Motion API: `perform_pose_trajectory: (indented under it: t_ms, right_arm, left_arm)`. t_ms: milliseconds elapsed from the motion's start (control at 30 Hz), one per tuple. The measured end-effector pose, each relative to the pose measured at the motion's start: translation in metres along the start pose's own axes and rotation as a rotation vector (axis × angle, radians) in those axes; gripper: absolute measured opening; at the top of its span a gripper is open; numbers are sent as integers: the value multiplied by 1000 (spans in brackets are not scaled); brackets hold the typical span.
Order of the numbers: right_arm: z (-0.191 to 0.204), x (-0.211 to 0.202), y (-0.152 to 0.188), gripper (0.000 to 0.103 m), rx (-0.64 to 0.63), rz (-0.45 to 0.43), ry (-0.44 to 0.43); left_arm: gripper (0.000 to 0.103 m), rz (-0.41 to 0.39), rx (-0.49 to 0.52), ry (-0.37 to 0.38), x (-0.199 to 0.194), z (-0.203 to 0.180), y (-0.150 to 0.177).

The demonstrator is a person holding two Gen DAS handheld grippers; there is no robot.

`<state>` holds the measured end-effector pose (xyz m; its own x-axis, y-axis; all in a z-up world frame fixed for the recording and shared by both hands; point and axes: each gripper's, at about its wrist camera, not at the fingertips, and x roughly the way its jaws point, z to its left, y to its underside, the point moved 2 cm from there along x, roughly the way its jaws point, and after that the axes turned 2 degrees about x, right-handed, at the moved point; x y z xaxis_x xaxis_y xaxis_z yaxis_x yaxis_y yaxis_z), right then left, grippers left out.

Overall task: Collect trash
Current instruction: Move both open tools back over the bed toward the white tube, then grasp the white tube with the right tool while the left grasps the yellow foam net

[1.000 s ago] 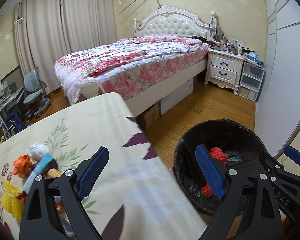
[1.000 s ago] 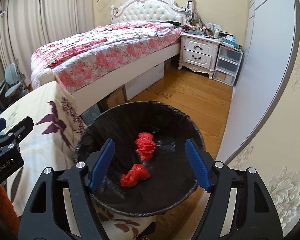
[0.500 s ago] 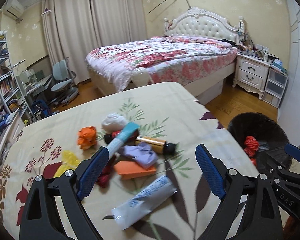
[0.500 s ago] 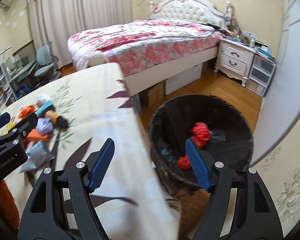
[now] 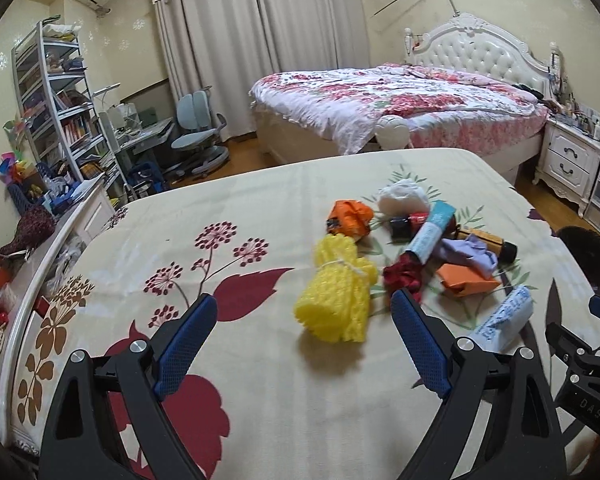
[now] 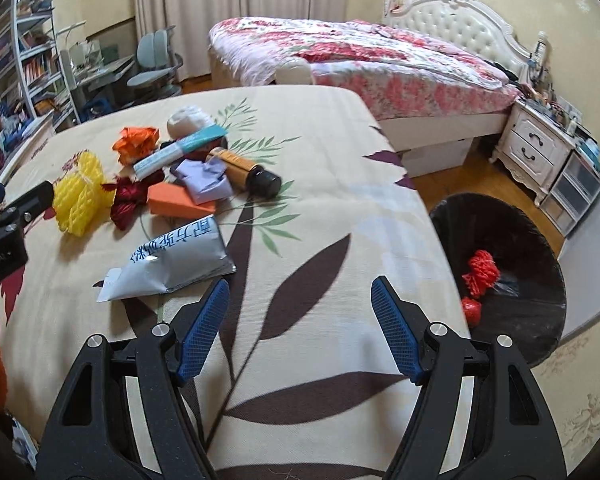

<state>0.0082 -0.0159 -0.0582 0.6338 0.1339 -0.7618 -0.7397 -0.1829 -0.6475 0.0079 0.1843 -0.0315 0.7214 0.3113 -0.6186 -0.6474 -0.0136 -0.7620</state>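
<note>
- Left gripper (image 5: 302,328): blue-padded fingers (image 5: 186,344) spread wide, nothing between the pads; it hangs above the bench (image 5: 228,216), a surface under a cream cloth printed with leaves and flowers.
- Right gripper (image 6: 300,322): fingers (image 6: 202,328) spread somewhat less wide, also empty, over bare cloth.
- Trash lies in one loose heap on the bench. Landmark for places: the yellow foam-net bundle tied round its middle with string (image 5: 338,294).
- Beyond the yellow bundle: crumpled orange paper (image 5: 350,218) and a white crumpled wad (image 5: 404,198). To its right: dark red crumpled foil (image 5: 404,276), touching or nearly so, then a pale tube with a teal end (image 5: 434,232), a lilac crumpled paper (image 5: 470,254), an orange wedge-shaped piece (image 5: 466,280), and an amber bottle with a black cap (image 6: 246,172).
- A flat silver pouch with blue print (image 6: 172,258) lies nearest the right gripper, just ahead and to the left of its left finger.
- Black-lined bin (image 6: 504,272) stands on the floor off the bench's right edge, well apart from the yellow bundle; red scraps (image 6: 480,272) already inside.
- Key relation: the yellow bundle sits straight ahead of the left fingers, just beyond the tips, its long axis running away from the fingers and tilted a little to the left. Left hand is the nearer; judged the likely next pick, closing across the bundle's short width.
</note>
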Motion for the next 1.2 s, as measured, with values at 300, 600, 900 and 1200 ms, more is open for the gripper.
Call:
perform_pose_trajectory:
  t_ms: [300, 600, 900, 1200]
  right_arm:
    - [17, 20, -18, 72, -24, 7, 19]
    - [23, 7, -33, 72, 21, -19, 52]
    - [67, 5, -37, 72, 39, 3, -6]
    - [79, 20, -17, 72, 5, 71, 30]
  left_arm:
    - [88, 43, -46, -39, 19, 40, 13]
    - [88, 48, -96, -26, 24, 64, 14]
    - [88, 45, -153, -34, 22, 96, 24]
    - [88, 64, -177, -19, 22, 105, 33]
